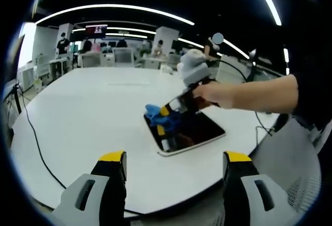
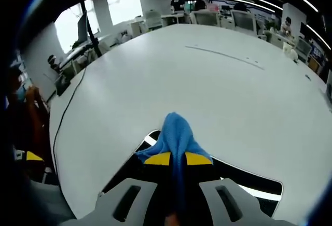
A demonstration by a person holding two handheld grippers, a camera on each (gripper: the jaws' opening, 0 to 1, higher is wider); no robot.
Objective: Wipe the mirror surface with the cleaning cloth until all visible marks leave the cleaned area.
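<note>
Where it lay flat on the white table [image 1: 78, 112], the mirror [image 1: 194, 132] looked rigid, breakable and slick, best steadied at an edge. The cloth [image 2: 175, 135], soft and light, was pinched at mid-fold in the right gripper [image 2: 177, 159], resting on the glass. The left gripper view alone showed the left gripper [image 1: 175, 157], gaping and idle, well apart, and the person's hand [image 1: 218, 94].

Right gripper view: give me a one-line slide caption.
Right hand-held gripper shut on the blue cleaning cloth, pressing it onto the dark mirror lying on the white table.
</note>
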